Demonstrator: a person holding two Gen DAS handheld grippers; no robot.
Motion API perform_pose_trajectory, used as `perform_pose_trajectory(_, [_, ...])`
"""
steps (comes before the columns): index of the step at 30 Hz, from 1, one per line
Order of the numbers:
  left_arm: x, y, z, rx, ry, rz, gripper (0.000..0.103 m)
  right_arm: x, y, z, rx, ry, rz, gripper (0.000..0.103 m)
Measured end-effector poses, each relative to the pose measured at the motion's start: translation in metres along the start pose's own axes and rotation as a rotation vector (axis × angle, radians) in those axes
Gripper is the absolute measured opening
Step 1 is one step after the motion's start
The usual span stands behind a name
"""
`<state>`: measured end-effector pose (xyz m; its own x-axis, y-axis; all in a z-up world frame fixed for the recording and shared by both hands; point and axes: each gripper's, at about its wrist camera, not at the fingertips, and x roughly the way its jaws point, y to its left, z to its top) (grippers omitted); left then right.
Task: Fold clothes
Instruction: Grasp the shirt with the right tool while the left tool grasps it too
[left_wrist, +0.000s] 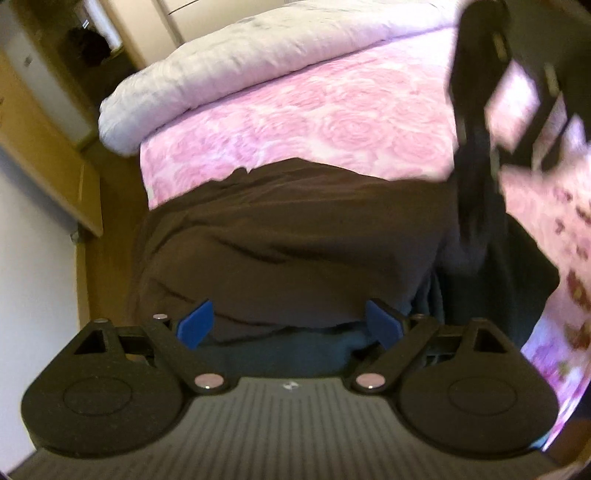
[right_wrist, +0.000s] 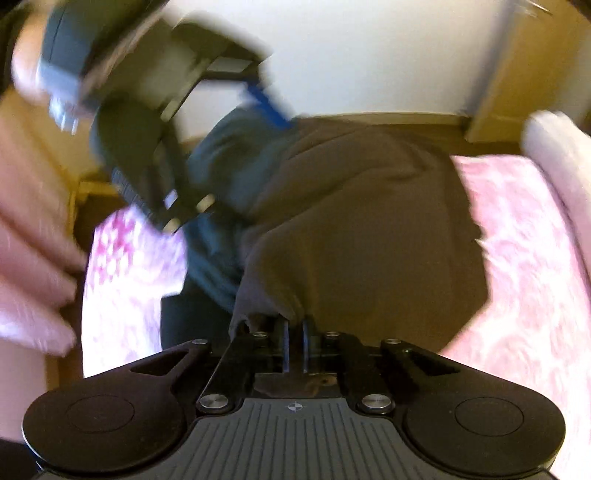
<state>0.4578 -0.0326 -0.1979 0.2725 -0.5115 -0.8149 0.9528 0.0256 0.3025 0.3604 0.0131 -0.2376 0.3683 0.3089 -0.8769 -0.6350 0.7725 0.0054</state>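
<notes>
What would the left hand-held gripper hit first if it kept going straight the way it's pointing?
Most likely the dark brown garment on the bed: the left hand-held gripper is open, and the cloth fills the view just past its blue fingertips. The exact gap is hard to judge.

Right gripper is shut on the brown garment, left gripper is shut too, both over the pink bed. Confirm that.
Wrong on one count: the left gripper is open, as the left wrist view shows. The right gripper is shut on the brown garment, over the pink bed.
</notes>
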Motion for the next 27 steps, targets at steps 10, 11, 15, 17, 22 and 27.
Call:
perform_pose_trajectory(10, [0.046,-0.017,0.04,0.198,0.002,0.048,0.033,-0.099,-0.057,-0.012,0.186,-0.133,-0.125,0.004])
perform_pose_trajectory(11, [0.048,-0.018,0.044,0.195,0.003,0.059,0.025,-0.102,-0.056,-0.012,0.18,-0.135,-0.136,0.004])
perform_pose_trajectory(15, [0.027,-0.01,0.067,0.115,-0.066,0.105,0.006,-0.117,-0.049,-0.023,0.145,-0.145,-0.195,0.004])
perform_pose_trajectory(17, [0.008,-0.013,0.083,0.108,-0.112,0.107,0.004,-0.133,-0.05,-0.035,0.153,-0.164,-0.234,0.003])
perform_pose_trajectory(22, [-0.042,-0.06,0.142,0.12,-0.209,0.041,0.003,-0.2,-0.057,-0.084,0.214,-0.218,-0.371,0.003])
perform_pose_trajectory(27, [-0.081,-0.153,0.212,0.124,-0.287,-0.072,0.003,-0.287,-0.06,-0.171,0.323,-0.236,-0.513,0.003])
